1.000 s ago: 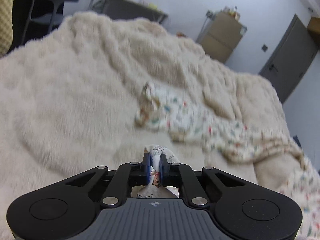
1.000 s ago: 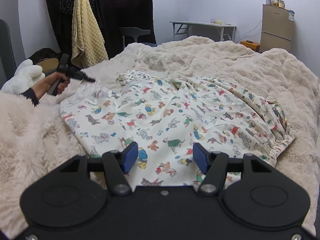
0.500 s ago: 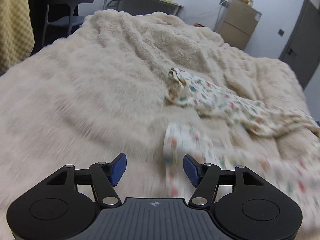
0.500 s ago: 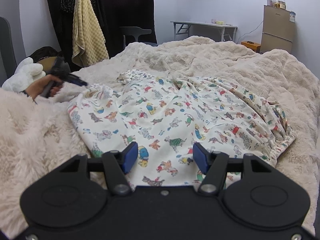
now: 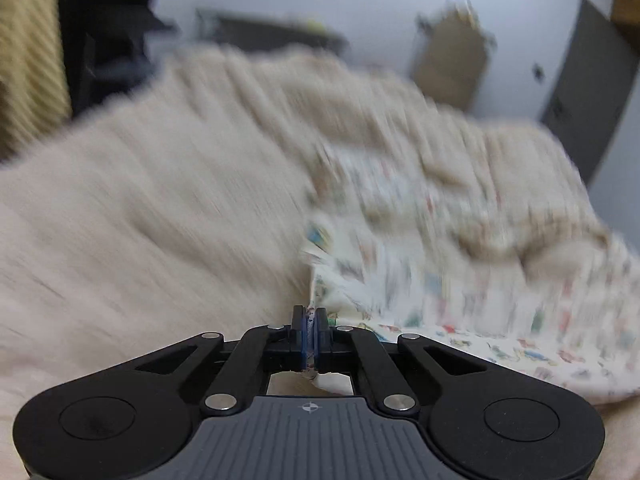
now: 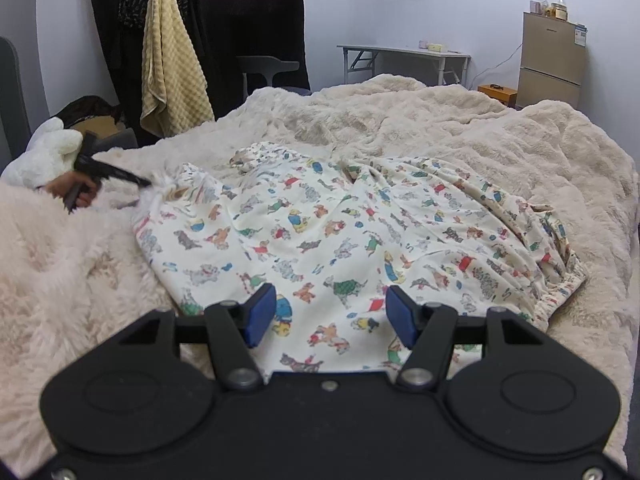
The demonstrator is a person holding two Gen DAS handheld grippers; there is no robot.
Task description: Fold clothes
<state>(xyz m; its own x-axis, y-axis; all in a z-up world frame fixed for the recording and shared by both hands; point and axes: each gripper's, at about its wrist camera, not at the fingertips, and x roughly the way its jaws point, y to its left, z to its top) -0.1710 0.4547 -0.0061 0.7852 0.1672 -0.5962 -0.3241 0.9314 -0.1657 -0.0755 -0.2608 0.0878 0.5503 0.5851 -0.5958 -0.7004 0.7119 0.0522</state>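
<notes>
Garment (image 5: 440, 320) edge between left hand-held gripper (image 5: 309, 322) pads

Black tongs (image 6: 331, 316), blue pads (image 6: 262, 312), silver screws, grey ribbed housing.

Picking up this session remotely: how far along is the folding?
Early. No fold shows: the printed garment lies spread on the fluffy blanket, still rumpled. In hand: the left gripper, its jaws just closed, pinches the garment's edge. The right gripper hangs open above the near hem. All folds remain.
</notes>
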